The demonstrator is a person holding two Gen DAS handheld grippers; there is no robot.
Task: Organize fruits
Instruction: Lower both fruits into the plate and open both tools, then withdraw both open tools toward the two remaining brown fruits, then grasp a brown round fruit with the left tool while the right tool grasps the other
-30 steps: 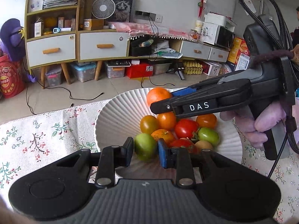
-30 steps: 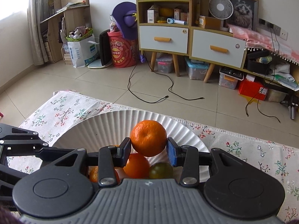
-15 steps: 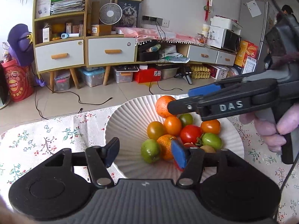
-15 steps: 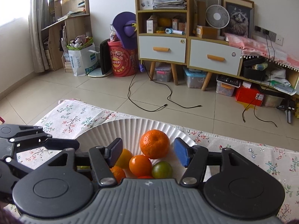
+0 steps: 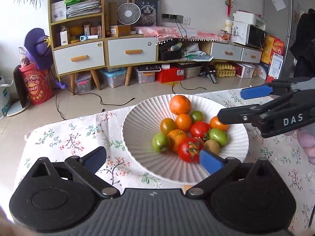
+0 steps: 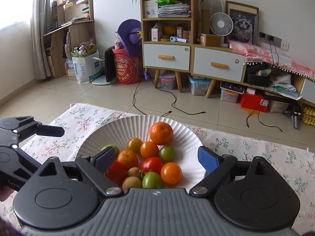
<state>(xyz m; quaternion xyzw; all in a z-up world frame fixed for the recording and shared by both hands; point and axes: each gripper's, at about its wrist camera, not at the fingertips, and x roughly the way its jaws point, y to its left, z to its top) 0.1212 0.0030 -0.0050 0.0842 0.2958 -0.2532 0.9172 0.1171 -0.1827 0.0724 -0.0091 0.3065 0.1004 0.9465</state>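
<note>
A white ribbed plate [image 5: 137, 118] [image 6: 183, 125] on the floral tablecloth holds several fruits: a large orange [image 5: 180, 104] [image 6: 161, 133] at the far side, red tomatoes [image 5: 189, 151] [image 6: 152, 164], green tomatoes [image 5: 160, 142] [image 6: 151, 180], small oranges and a kiwi [image 5: 212, 146]. My left gripper [image 5: 153, 160] is open and empty, pulled back over the plate's near left rim. My right gripper [image 6: 157, 158] is open and empty above the plate's near edge; it also shows at the right in the left wrist view [image 5: 232, 104].
The floral tablecloth [image 5: 69, 137] [image 6: 256, 153] covers the table around the plate. Beyond the table's far edge are a tiled floor with cables [image 6: 169, 102], wooden cabinets [image 5: 102, 51] and storage boxes.
The left gripper let go of the green tomato and the right let go of the large orange; both opened wide and drew back. Both fruits now rest on the plate.
</note>
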